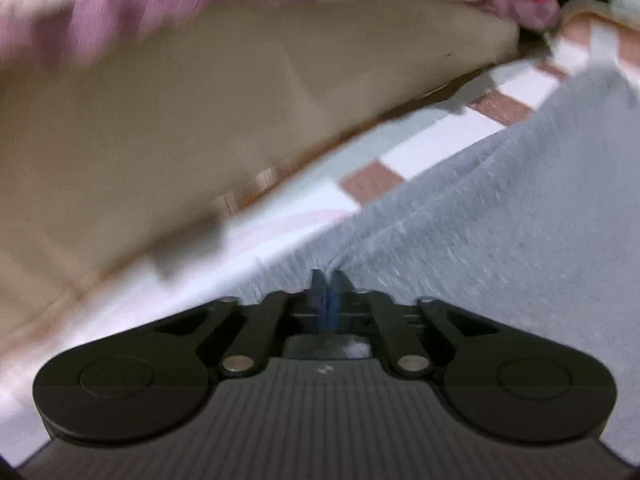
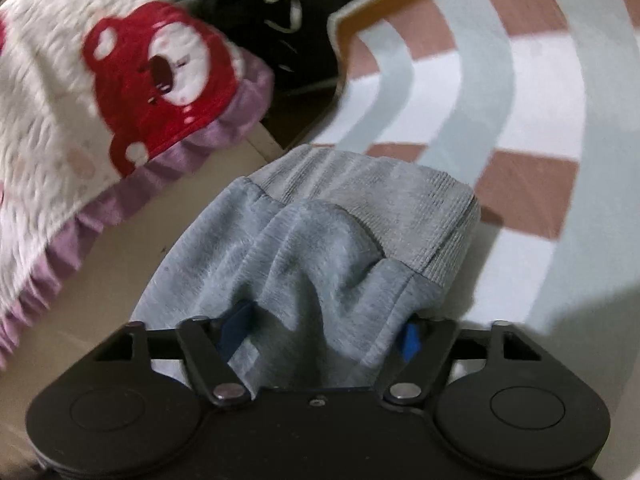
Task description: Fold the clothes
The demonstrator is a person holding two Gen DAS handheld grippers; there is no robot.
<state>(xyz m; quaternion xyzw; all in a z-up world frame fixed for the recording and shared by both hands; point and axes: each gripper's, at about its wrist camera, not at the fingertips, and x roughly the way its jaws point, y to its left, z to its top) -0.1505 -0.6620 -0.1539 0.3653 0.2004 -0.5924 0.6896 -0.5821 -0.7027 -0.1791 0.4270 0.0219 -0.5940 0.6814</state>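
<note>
We hold the grey garment (image 2: 320, 240), left gripper (image 1: 329, 280) pinched shut on its edge, right gripper (image 2: 320, 332) half-closed around a thick bunch; keep both level to fold squarely on the mat (image 2: 520, 100).

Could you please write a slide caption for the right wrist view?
Right gripper bunching a grey garment between its blue fingers above a checked mat.

Count: 2 grippers, left gripper (image 1: 329, 280) & right gripper (image 2: 326, 330). 1 grey garment (image 2: 320, 240), w/ 1 ribbed waistband (image 2: 400, 204). 1 checked mat (image 2: 500, 80). 1 cushion w/ red bear face (image 2: 160, 76), purple frill. 1 dark clothes heap (image 2: 280, 20), item count unclear.
</note>
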